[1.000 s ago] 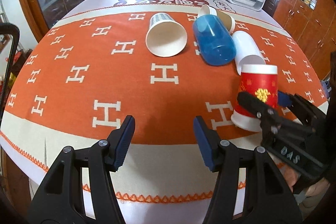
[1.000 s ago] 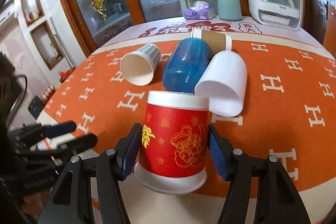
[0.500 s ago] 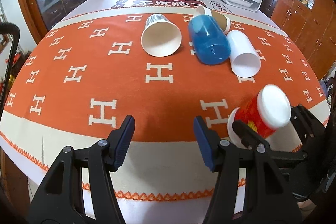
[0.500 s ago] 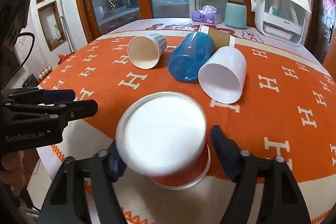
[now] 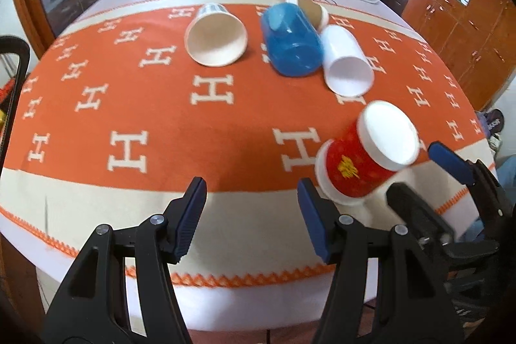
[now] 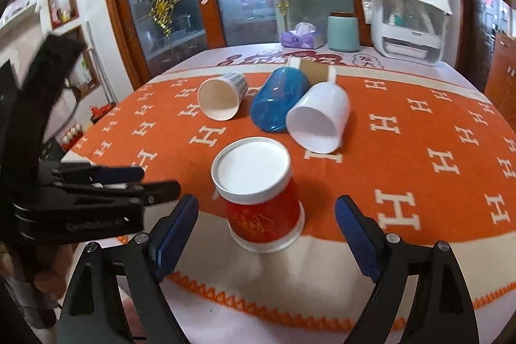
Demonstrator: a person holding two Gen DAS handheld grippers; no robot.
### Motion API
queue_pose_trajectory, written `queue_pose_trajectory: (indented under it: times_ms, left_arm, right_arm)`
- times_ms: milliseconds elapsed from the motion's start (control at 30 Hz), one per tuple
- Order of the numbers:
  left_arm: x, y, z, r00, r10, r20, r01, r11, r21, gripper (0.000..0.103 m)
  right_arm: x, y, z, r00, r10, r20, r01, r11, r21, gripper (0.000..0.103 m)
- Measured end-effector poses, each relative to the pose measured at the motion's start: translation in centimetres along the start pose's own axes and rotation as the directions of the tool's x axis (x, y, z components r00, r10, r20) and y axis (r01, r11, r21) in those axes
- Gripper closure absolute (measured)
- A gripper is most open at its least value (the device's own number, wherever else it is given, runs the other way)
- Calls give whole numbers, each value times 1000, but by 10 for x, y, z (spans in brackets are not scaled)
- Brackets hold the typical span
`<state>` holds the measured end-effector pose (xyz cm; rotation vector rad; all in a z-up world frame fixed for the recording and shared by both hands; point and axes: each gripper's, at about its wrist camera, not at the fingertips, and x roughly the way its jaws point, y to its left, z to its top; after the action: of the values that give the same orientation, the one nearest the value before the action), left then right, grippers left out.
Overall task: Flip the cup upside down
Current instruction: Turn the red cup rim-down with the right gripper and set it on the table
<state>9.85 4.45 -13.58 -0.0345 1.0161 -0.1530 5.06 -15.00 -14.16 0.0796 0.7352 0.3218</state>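
A red paper cup (image 6: pixel 261 199) with gold print stands upside down near the table's front edge, its white base up; it also shows in the left wrist view (image 5: pixel 364 157). My right gripper (image 6: pixel 267 231) is open, its blue pads on either side of the cup and slightly behind it, not touching. My left gripper (image 5: pixel 251 215) is open and empty over the front edge, left of the cup. The right gripper shows at the right of the left wrist view (image 5: pixel 429 173).
Several cups lie on their sides farther back on the orange cloth: a cream paper cup (image 6: pixel 222 99), a blue plastic cup (image 6: pixel 277 103), a white cup (image 6: pixel 319 118) and a brown-sleeved cup (image 6: pixel 316 70). A tissue box (image 6: pixel 301 36), teal canister (image 6: pixel 343 33) and white appliance (image 6: pixel 409 24) stand at the back.
The right gripper set the red cup down upside down, opened and drew back from it. The left gripper stayed open and nearly still.
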Motion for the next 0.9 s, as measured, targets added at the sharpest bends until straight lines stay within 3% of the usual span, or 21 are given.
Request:
queue_pose_trajectory:
  times_ms: [100,200,400,500,600,733,900]
  left_arm:
    - [-5,-7,-2,999,-30,-11,30,999,13,46]
    - [-15,-14,-3,999,-36,-1,36,999,21,35]
    - [-54,-27,3,995,23,97,-26,999,27,34]
    - [-80,-30,10,986,42,163,-45,999,16,34]
    - [-105,-33,19,974,53,218,-56,998,7,24]
    - [-137,-36,28,954,76,291,-79,997,-3,20]
    - [-162,-36,37,941,86,326,-85,996,-17,20]
  right_arm:
    - [-21,-7,3,1000,-8,19,7,999,37,14]
    - [-41,-11,10,1000,-17,19,16,998,65,11]
    - [-81,-12,35,999,-39,31,35,993,115,9]
    - [-100,-10,52,998,-56,39,50,990,132,8]
    - [-119,-8,69,996,-56,65,46,988,145,6]
    - [-144,-1,89,990,-83,114,68,989,132,4]
    - [-162,6,106,984,-97,147,80,990,120,4]
